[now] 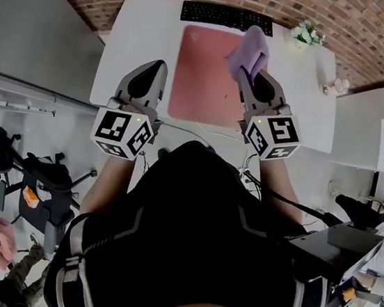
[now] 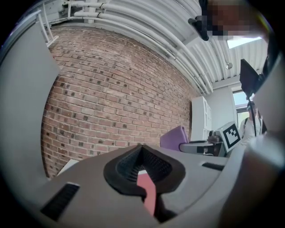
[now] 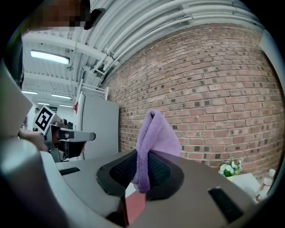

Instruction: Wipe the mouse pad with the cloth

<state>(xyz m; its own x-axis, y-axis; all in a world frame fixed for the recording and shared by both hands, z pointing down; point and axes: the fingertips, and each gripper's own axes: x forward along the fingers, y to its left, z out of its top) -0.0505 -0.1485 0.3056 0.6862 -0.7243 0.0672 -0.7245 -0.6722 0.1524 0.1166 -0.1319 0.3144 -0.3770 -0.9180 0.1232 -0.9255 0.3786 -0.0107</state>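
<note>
A person at a white table (image 1: 133, 43) holds two handheld grippers out over one pink mouse pad (image 1: 201, 80). The right gripper (image 1: 256, 73) has its fingers clenched on a single purple cloth (image 1: 249, 51). In the right gripper view the cloth (image 3: 153, 138) is pinched in a fold between the two black finger pads of the right gripper (image 3: 143, 174). Most of it stands up above the fingers against the brick wall (image 3: 213, 89), and a short end hangs just below them. From the head view the cloth sits over the pad's far right corner; whether it touches the pad cannot be told.

The left gripper (image 1: 158, 66) hovers just left of the pad's left edge. In the left gripper view the left gripper (image 2: 142, 171) has its fingers clenched together on nothing, and a strip of the pink mouse pad (image 2: 148, 191) shows below them.

One black keyboard (image 1: 227, 17) lies beyond both sets of fingertips, along the pad's far edge. One small pot of white flowers (image 1: 306, 35) stands to the right of the right fingers, near the table's far corner.
</note>
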